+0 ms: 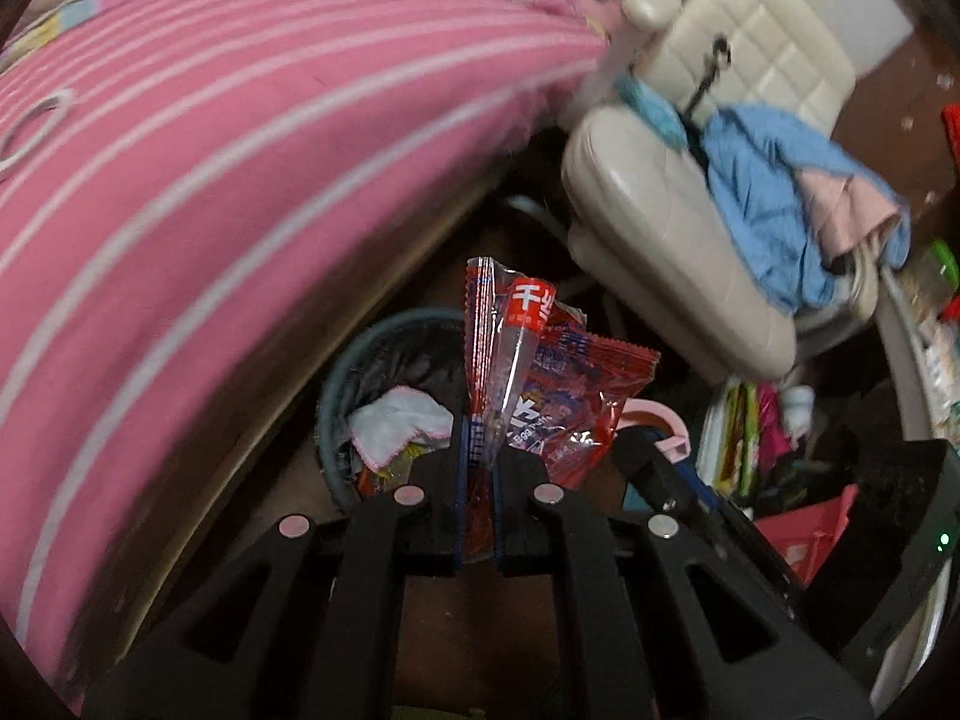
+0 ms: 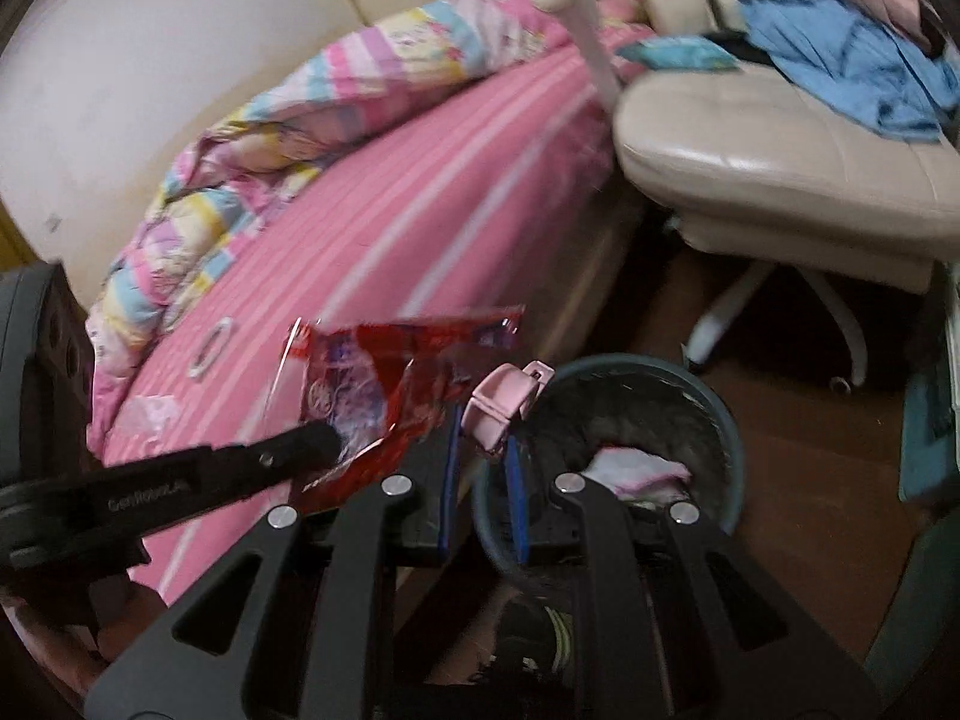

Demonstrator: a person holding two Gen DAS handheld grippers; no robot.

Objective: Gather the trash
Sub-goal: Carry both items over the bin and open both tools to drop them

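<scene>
My left tool (image 1: 478,450) is clenched on a crinkled red and clear plastic snack wrapper (image 1: 540,372), which stands up from between its two fingers. Just beyond that tool and a little to its left sits the round dark-rimmed trash bin with a black liner (image 1: 384,336), a white cloth with pink edging (image 1: 396,423) already lying inside. My right tool (image 2: 483,450) is grasping a small pink plastic clip-like piece (image 2: 501,405) at its fingertips, with the bin (image 2: 708,396) directly ahead and slightly right of it. The wrapper (image 2: 384,378) shows to the left of my right tool. The pink striped bed (image 2: 432,204) lies further left, and a cream leather chair (image 2: 768,162) stands ahead to the right.
</scene>
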